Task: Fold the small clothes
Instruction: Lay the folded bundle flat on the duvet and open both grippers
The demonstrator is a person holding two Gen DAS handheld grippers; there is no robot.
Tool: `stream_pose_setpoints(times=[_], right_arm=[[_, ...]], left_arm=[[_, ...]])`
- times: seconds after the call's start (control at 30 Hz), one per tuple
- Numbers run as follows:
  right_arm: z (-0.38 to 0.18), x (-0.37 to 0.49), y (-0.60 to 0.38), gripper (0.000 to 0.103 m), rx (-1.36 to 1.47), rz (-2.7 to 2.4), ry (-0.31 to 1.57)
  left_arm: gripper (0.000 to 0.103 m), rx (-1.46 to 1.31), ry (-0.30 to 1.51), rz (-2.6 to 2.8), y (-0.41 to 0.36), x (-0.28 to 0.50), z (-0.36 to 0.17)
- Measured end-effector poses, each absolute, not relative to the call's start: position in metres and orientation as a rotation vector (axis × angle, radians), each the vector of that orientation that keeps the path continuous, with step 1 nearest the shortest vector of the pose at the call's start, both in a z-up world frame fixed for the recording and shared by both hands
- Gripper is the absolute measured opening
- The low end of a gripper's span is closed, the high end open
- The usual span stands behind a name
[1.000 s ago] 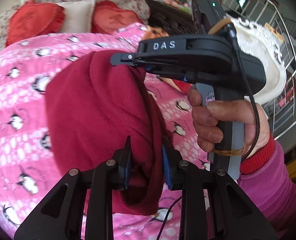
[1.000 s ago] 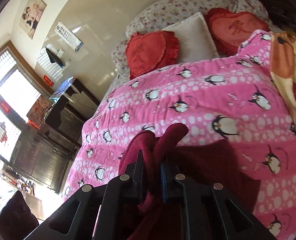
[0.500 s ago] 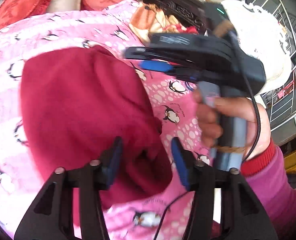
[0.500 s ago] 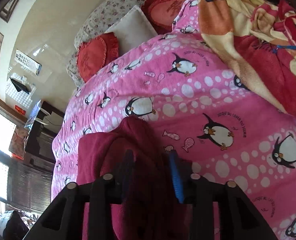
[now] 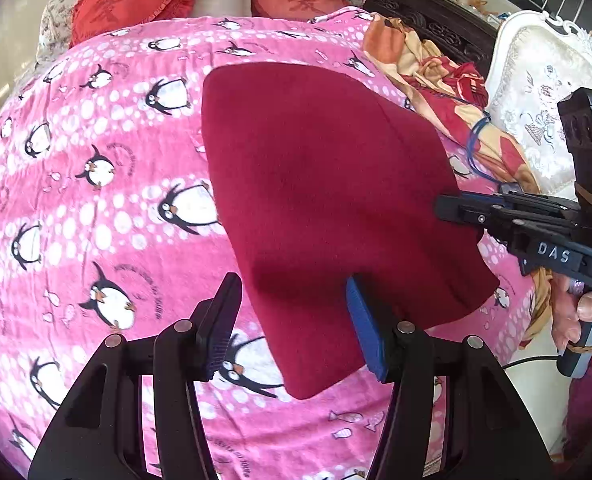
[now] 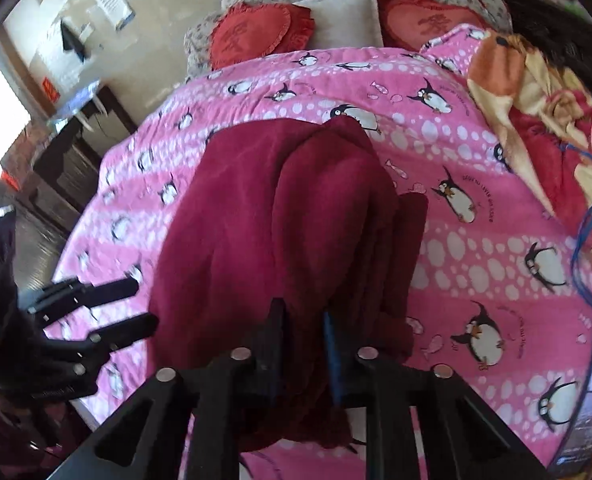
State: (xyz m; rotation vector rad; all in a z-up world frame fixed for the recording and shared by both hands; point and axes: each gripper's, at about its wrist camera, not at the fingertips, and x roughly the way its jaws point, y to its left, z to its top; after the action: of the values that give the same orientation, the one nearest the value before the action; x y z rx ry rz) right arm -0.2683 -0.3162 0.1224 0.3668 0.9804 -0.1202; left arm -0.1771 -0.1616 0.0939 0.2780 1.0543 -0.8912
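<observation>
The left gripper [image 5: 294,320] has let go: its jaws now stand wide apart over the near edge of the dark red garment [image 5: 328,200], which lies folded on the penguin blanket [image 5: 96,200]. The right gripper [image 6: 304,354] is still clamped on bunched cloth, so this fold seems nearly finished.

Right gripper [image 6: 302,354] pinches bunched dark red garment [image 6: 280,216] at lower centre. Left gripper [image 6: 112,308] at lower left, jaws apart, over pink penguin blanket [image 6: 476,216].
</observation>
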Motion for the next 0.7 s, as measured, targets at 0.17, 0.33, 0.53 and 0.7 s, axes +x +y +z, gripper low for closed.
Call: stream_pose_setpoints(times=[0.17,0.33,0.53,0.7], right_arm=[[0.095,-0.278,-0.337,0.013,0.415,-0.191,1.023],[0.122,-0.288,-0.336,0.026,0.423,-0.174,0.963],[0.123,-0.291,-0.347,0.070,0.542,-0.190,0.867],[0.090,-0.266,-0.356,0.077,0.663,-0.169,0.904]], left_arm=[[0.054,0.289,1.066,-0.905,-0.167,-0.182,0.081],[0.054,0.273,1.029,-0.895,-0.160,-0.181,0.099],[0.069,0.128,1.061,-0.871,-0.153,-0.155,0.100],[0.074,-0.029,1.166,-0.863,-0.155,-0.127,0.073]])
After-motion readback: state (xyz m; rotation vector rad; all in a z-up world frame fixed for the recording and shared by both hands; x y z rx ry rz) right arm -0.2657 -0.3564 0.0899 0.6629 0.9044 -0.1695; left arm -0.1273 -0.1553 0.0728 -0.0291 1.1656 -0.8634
